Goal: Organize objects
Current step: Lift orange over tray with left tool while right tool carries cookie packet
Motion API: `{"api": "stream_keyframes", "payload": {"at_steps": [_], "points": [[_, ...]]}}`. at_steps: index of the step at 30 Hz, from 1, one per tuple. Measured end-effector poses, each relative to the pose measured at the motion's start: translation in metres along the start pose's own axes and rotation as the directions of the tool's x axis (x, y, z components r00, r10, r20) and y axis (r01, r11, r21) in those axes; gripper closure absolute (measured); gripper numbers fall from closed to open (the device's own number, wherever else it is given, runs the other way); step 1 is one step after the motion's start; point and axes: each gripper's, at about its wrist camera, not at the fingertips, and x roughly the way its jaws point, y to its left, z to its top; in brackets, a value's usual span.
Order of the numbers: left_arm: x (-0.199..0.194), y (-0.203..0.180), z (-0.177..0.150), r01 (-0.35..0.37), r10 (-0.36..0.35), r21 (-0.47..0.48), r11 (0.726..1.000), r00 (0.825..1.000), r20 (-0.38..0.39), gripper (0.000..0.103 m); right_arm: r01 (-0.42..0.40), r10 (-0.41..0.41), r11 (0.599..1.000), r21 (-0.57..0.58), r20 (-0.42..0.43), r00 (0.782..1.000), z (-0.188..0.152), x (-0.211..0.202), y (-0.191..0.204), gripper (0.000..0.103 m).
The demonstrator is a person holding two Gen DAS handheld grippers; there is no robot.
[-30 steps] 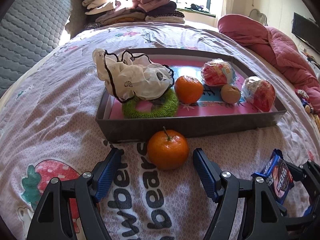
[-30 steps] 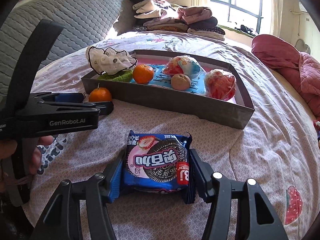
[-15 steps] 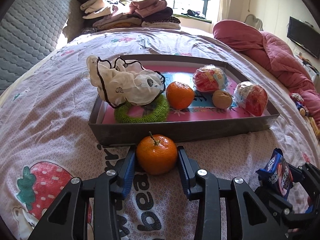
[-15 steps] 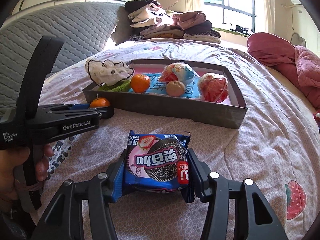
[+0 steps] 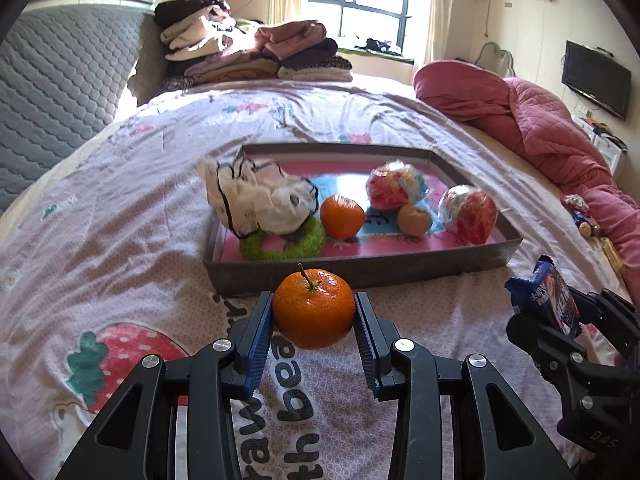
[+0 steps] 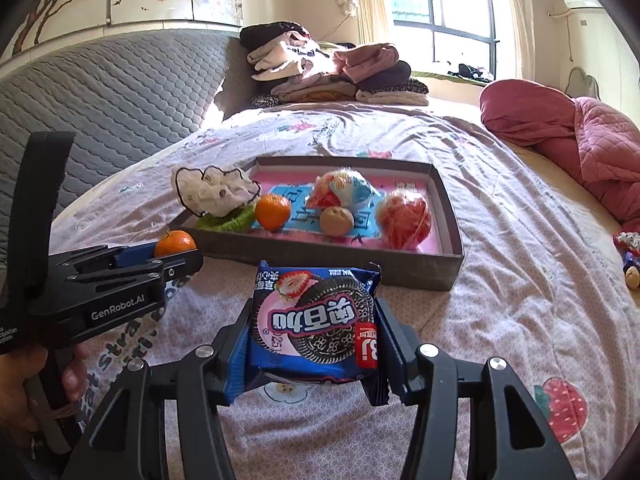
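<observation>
My left gripper (image 5: 314,316) is shut on an orange tangerine (image 5: 314,313) and holds it raised above the bedspread, just in front of the grey tray (image 5: 360,276). My right gripper (image 6: 314,336) is shut on a blue cookie packet (image 6: 316,320), lifted off the bed in front of the tray (image 6: 328,260). The tray holds a white cloth (image 5: 256,200), a green ring (image 5: 280,242), a second tangerine (image 5: 342,216), a brown nut-like ball (image 5: 414,220) and two wrapped red snacks (image 5: 468,214). The left gripper with its tangerine (image 6: 175,243) shows at the left of the right wrist view.
The bed has a pink patterned bedspread (image 5: 120,248). A red quilt (image 5: 540,132) lies at the right. Folded clothes (image 5: 248,56) are stacked at the bed's head, beside a grey padded headboard (image 5: 52,80). Small items (image 6: 632,264) lie at the right bed edge.
My left gripper closed on the tangerine and lifted it off the bed. My right gripper raised the cookie packet higher; both views rose.
</observation>
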Motion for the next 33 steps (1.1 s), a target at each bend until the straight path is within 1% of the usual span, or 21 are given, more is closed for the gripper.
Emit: {"api": "stream_keyframes", "payload": {"at_steps": [10,16,23,33], "points": [[-0.042,-0.01,0.028,-0.002,-0.001,0.033,0.999,0.996,0.092,0.063,0.012,-0.009,0.999,-0.036,0.085,0.996,0.034,-0.029,0.005,0.048],[-0.059,-0.017,0.041,-0.011,0.004,0.053,0.999,0.992,0.125,0.063,0.023,-0.018,0.999,-0.04,0.124,0.992,0.052,-0.042,0.006,0.048],[-0.066,-0.02,0.055,-0.021,0.01,0.07,0.997,0.989,0.15,0.063,0.039,-0.03,0.998,-0.053,0.166,0.986,0.076,-0.049,0.009,0.048],[-0.061,-0.021,0.078,-0.026,0.012,0.081,0.996,0.984,0.176,0.063,0.055,-0.041,0.996,-0.067,0.198,0.979,0.102,-0.042,0.01,0.048]]}}
